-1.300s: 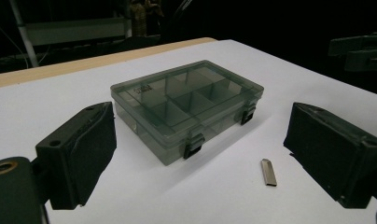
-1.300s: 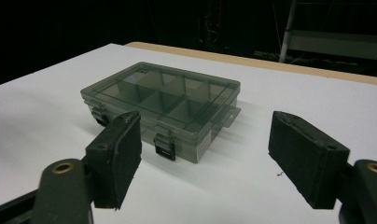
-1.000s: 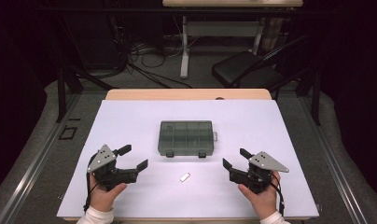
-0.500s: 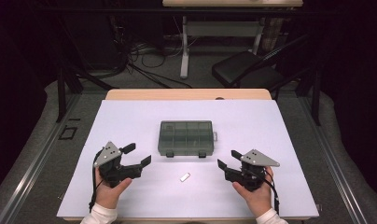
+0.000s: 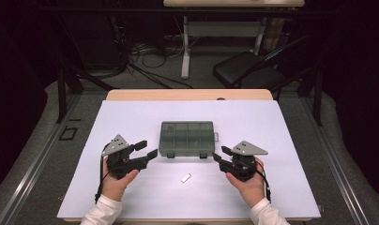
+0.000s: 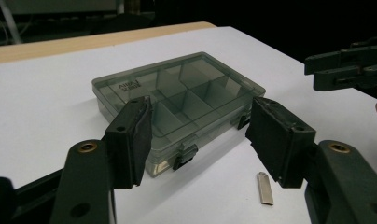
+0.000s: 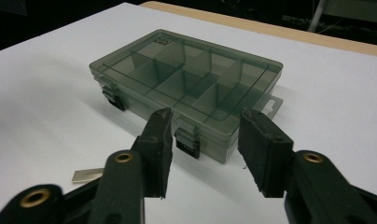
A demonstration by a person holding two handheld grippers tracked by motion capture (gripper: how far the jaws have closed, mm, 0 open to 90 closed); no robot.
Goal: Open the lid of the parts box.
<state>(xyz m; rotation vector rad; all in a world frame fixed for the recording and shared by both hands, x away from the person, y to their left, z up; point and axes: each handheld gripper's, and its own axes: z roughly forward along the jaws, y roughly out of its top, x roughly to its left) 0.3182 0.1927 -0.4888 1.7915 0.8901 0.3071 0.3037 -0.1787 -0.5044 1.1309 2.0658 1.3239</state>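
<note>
A smoky grey compartment box [image 5: 186,139] lies shut in the middle of the white sheet. A small flat metal piece [image 5: 186,177] lies in front of it. My left gripper [image 5: 147,149] is just left of the box's near left corner and points at it. My right gripper [image 5: 219,153] is just off the near right corner. Both pairs of jaws have just been closing, and both stand open with nothing between them. The left gripper view has the box [image 6: 177,100] and the metal piece [image 6: 265,188] beyond its gripper [image 6: 203,130]. The right gripper view faces the box [image 7: 186,84] past its gripper [image 7: 206,135].
The white sheet [image 5: 131,117] covers most of the table, with a strip of wood [image 5: 187,94] bare at the far edge. A dark chair [image 5: 244,70] and floor cables [image 5: 131,61] lie beyond the table. In the left gripper view the other gripper [image 6: 350,70] reaches in at the right.
Both hands have moved inward toward the box's near corners. The jaws of both grippers stand narrower than before. The box and the metal piece have stayed put.
</note>
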